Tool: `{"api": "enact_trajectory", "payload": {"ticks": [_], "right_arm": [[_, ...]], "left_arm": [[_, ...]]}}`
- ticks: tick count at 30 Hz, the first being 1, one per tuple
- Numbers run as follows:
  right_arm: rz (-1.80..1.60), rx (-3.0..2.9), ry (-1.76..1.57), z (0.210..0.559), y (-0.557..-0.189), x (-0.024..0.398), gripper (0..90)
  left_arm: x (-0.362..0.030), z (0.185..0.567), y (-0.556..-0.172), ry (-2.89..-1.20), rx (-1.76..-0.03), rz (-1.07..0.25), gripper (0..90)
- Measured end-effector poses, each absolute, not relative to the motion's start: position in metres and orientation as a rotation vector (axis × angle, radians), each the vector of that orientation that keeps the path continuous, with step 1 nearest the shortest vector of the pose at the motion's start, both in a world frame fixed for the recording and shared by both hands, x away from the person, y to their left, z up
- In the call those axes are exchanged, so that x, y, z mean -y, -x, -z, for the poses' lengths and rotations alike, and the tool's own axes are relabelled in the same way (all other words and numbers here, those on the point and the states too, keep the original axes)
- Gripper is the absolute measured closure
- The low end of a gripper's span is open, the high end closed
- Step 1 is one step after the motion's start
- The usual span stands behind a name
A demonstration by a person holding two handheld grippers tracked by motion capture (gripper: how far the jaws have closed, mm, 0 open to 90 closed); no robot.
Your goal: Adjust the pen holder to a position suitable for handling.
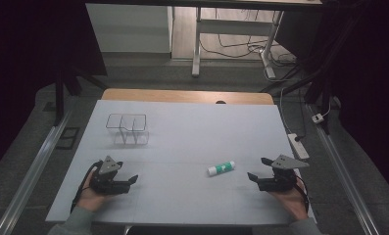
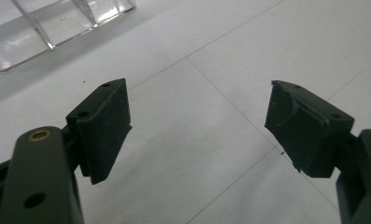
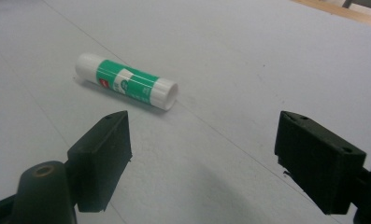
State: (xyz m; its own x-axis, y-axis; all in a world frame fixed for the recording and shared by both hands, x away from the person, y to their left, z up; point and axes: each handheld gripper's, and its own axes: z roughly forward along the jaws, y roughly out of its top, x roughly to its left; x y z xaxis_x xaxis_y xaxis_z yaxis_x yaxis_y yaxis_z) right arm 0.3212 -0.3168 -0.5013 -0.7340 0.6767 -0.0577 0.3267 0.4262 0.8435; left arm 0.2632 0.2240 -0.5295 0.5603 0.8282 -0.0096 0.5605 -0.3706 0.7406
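Glue stick [image 1: 221, 168] lay on its side on the desk [image 1: 182, 127], near the right tongs [image 1: 258, 170]; both tongs, left [image 1: 130, 176] too, gaped empty; a glancing pinch could have rolled it away.

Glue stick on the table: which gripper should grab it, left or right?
Probably the right gripper. The glue stick lies on its side close ahead of its open jaws. The left gripper, also open, sits farther off, nearer the clear organizer.
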Motion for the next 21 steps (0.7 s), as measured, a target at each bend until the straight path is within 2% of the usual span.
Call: {"api": "enact_trajectory", "payload": {"ticks": [21], "right_arm": [[-1.226, -2.330, -0.856, 0.5056, -0.3266, 0.3131, 20.7]], "left_arm": [[-0.2294, 0.5302, -0.2609, -2.069, -1.142, -0.492, 22.5]]}}
